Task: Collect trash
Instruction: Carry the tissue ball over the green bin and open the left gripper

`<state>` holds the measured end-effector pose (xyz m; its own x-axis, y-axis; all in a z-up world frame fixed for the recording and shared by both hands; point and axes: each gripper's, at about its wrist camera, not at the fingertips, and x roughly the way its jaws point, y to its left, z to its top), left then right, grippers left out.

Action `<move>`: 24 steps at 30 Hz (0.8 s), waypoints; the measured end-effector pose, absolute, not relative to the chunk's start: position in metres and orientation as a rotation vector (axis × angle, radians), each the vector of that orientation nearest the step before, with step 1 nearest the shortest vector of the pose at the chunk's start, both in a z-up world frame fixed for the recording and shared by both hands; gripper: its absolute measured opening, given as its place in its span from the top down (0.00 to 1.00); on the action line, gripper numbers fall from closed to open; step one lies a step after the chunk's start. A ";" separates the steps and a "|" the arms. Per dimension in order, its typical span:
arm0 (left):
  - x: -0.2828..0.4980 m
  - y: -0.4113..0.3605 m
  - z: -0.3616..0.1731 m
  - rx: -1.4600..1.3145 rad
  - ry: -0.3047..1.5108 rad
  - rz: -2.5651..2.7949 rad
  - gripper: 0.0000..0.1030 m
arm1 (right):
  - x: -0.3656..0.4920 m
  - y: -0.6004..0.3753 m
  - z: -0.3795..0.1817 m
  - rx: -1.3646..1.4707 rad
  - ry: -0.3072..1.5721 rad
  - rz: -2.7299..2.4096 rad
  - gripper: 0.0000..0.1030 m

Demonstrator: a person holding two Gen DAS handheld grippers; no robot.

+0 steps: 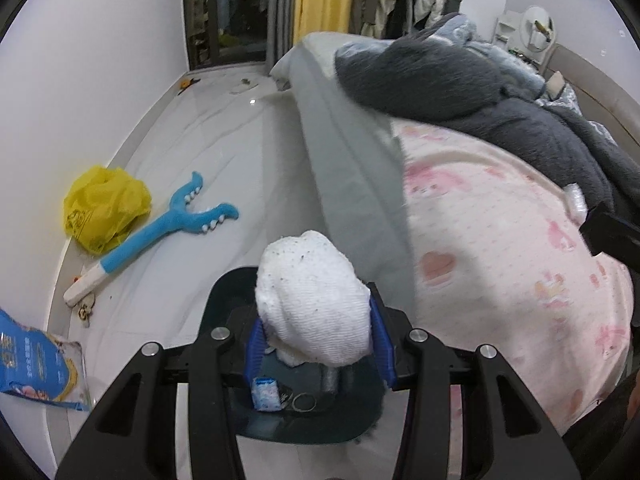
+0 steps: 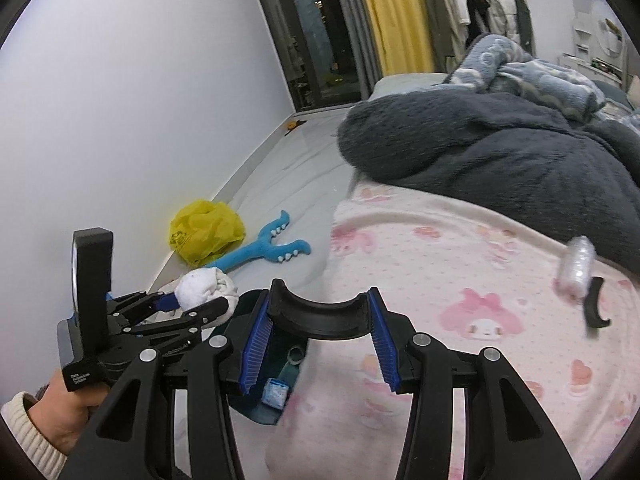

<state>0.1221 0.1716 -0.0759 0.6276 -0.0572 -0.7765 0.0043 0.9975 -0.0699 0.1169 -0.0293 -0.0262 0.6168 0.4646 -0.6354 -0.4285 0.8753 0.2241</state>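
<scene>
A bedroom with a pale tiled floor beside a bed spread with a pink patterned blanket. Nearest, the left gripper has its blue fingers closed on a balled white cloth, its long axis pointing away and up from the fingers, over a dark teal bin holding a small blue packet. The right gripper clasps a curved black piece between partly spread fingers, its arc lying crosswise above the blanket. Farther right on the bed lie a clear wrapped roll and a black hook-shaped piece. Far left, by the wall, sit a yellow plastic bag and a blue plush toy.
</scene>
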 end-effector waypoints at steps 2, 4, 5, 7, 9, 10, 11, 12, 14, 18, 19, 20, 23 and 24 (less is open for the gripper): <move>0.122 0.177 -0.081 -0.069 0.907 -0.028 0.53 | 0.118 -0.018 -0.029 0.045 0.753 0.529 0.53; 0.121 0.186 -0.087 -0.073 0.928 -0.018 0.53 | 0.119 -0.009 -0.031 0.040 0.758 0.541 0.53; 0.121 0.188 -0.089 -0.075 0.936 -0.016 0.53 | 0.119 -0.003 -0.032 0.037 0.762 0.549 0.53; 0.121 0.195 -0.095 -0.079 0.959 -0.011 0.53 | 0.120 0.008 -0.036 0.031 0.770 0.563 0.53; 0.120 0.201 -0.102 -0.081 0.988 -0.010 0.53 | 0.120 0.017 -0.038 0.026 0.776 0.572 0.53; 0.120 0.204 -0.106 -0.080 1.006 -0.008 0.53 | 0.121 0.021 -0.040 0.023 0.780 0.578 0.53; 0.119 0.207 -0.111 -0.079 1.022 -0.006 0.53 | 0.122 0.026 -0.042 0.019 0.785 0.584 0.53; 0.119 0.209 -0.114 -0.080 1.034 -0.005 0.53 | 0.123 0.032 -0.043 0.016 0.790 0.591 0.53; 0.118 0.216 -0.121 -0.089 1.058 -0.004 0.53 | 0.123 0.040 -0.046 0.011 0.798 0.600 0.53; 0.115 0.229 -0.133 -0.109 1.100 0.000 0.53 | 0.126 0.056 -0.053 0.008 0.823 0.618 0.53; 0.114 0.231 -0.136 -0.110 1.113 0.002 0.53 | 0.127 0.060 -0.055 0.008 0.830 0.621 0.53; 0.114 0.233 -0.139 -0.112 1.123 0.001 0.53 | 0.130 0.065 -0.057 0.007 0.840 0.625 0.53; 0.111 0.240 -0.146 -0.123 1.148 0.000 0.52 | 0.132 0.075 -0.064 0.002 0.863 0.635 0.53; 0.111 0.241 -0.147 -0.128 1.153 -0.002 0.51 | 0.133 0.079 -0.067 0.001 0.872 0.637 0.53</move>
<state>0.1110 0.2410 -0.1474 0.4068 -0.0672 -0.9110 -0.0642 0.9927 -0.1019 0.1331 0.0791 -0.0669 0.4715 0.5206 -0.7118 -0.5199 0.8161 0.2525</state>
